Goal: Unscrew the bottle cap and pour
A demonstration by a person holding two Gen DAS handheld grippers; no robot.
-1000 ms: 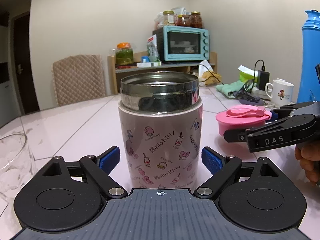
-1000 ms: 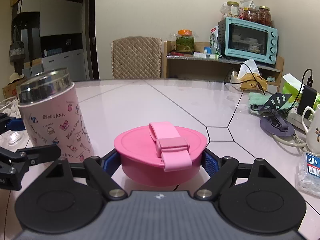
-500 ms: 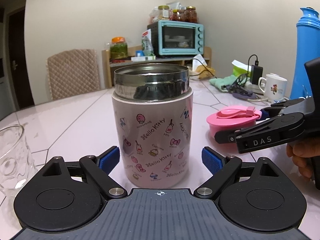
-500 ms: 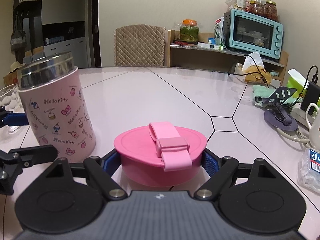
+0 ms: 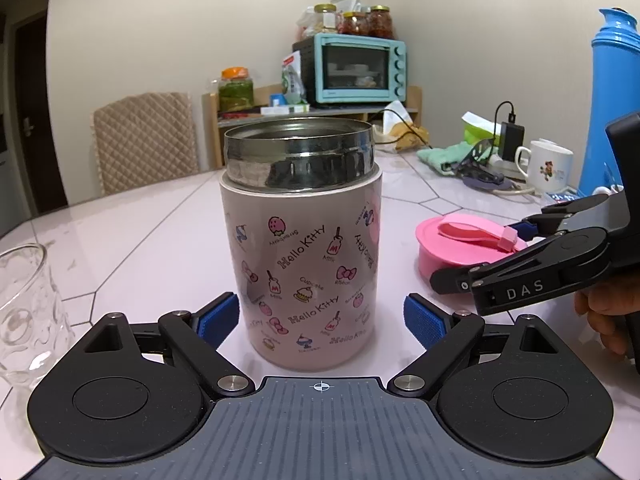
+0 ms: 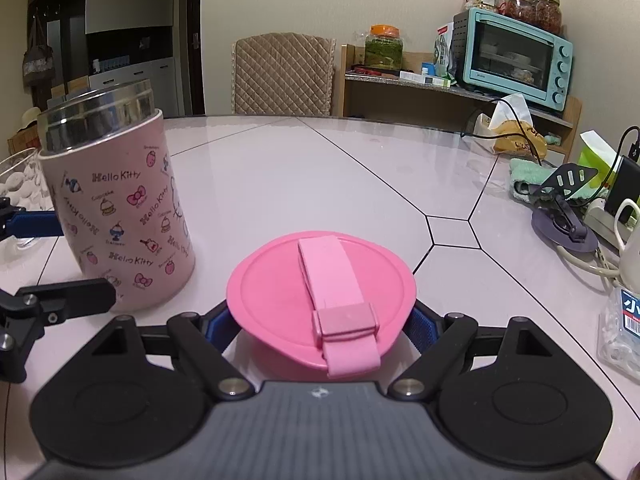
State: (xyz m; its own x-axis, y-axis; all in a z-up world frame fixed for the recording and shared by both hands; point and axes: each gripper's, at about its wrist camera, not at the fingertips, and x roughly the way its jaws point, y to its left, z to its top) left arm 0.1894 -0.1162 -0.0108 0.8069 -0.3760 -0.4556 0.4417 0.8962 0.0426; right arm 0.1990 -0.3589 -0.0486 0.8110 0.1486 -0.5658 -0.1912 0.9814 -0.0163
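A pink Hello Kitty jar [image 5: 308, 272] with a bare steel rim stands uncapped on the table. My left gripper [image 5: 320, 316] is open, its blue pads [image 5: 218, 318] on either side of the jar's lower half with a small gap on the right. The jar's pink cap [image 6: 320, 292], with a strap across its top, sits tilted between the pads of my right gripper [image 6: 320, 322], which is shut on it. In the left wrist view the cap [image 5: 460, 244] is low over the table, right of the jar. A clear glass [image 5: 24, 308] stands left of the jar.
A blue thermos [image 5: 616, 100], a white mug [image 5: 550, 168], a phone stand [image 6: 564, 216], cables and a power strip crowd the table's right side. A plastic packet [image 6: 624, 332] lies near my right gripper. A quilted chair [image 5: 144, 140] and a shelf with a toaster oven [image 5: 352, 70] stand behind.
The cap has tipped in my right gripper, showing more of its top, and moved closer to the jar. My left gripper has backed off a little from the jar.
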